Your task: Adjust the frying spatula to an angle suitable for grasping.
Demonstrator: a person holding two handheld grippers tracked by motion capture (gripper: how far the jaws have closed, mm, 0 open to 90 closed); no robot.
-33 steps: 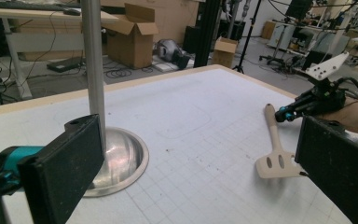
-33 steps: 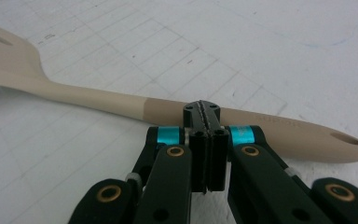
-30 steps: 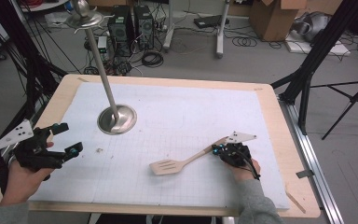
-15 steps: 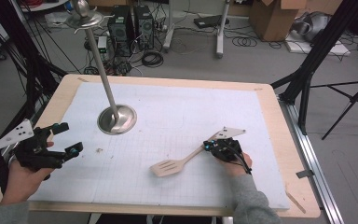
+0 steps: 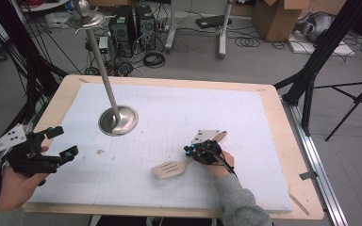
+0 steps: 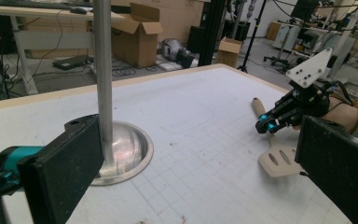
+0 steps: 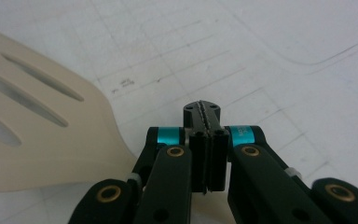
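On the surface (image 5: 264, 122) lies a mat (image 5: 245, 108) that covers almost all of it. The stand (image 5: 118, 120) is placed on the left half of the mat, toward the far side, and its pole leans up and away to the left. The spatula (image 5: 169, 168) lies on the mat nearer to the person, right of the stand and well apart from it; its blade points left and its handle goes away to the right and back. The right tool (image 5: 188, 151) is over this handle, just behind the blade. The left tool (image 5: 60, 142) is at the left edge of the surface, before the stand. Behind the surface, boxes and cables are on the floor.
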